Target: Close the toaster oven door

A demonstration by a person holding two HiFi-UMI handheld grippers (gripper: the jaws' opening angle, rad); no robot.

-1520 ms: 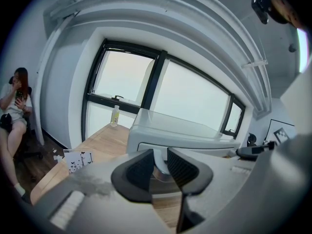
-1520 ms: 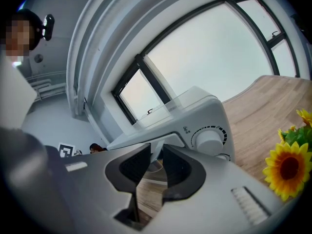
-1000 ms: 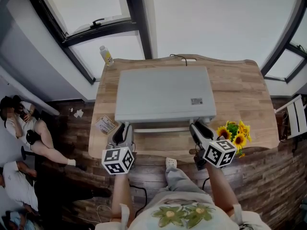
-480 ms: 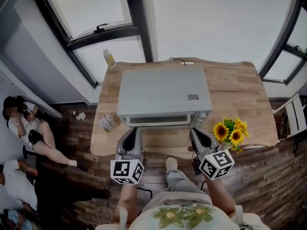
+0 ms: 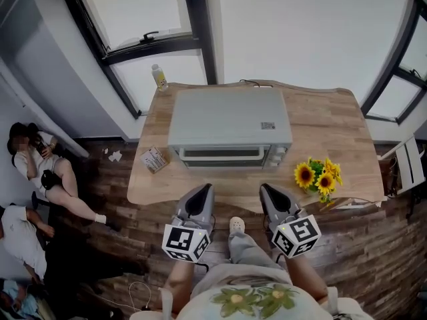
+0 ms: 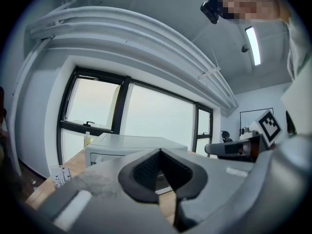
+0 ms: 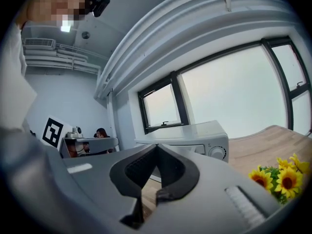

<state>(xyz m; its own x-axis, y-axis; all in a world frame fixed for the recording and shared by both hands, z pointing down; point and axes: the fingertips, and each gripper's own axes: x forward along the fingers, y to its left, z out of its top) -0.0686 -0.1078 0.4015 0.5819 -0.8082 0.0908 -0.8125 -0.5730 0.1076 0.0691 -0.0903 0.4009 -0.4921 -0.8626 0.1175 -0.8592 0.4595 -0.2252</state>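
- Step: the door [image 5: 222,153] of the toaster oven [image 5: 230,122] looks flush with its front, so closing is judged done. Neither gripper touches it.
- Left gripper [image 5: 204,191]: fingers have just been closing and are now clenched, with nothing between them. The oven sits ahead of the fingertips, well apart, on the worktop [image 5: 333,122].
- Right gripper [image 5: 266,192]: fingers clenched, empty. Oven ahead, sunflowers [image 5: 317,177] off to the fingers' right.
- Next: probably just confirm the latch; if there's a gap, nudge the door's top edge with closed fingertips.
- Unclear: door seam and handle are too small in the head view, and each gripper's own body blocks the lower oven front in its view.
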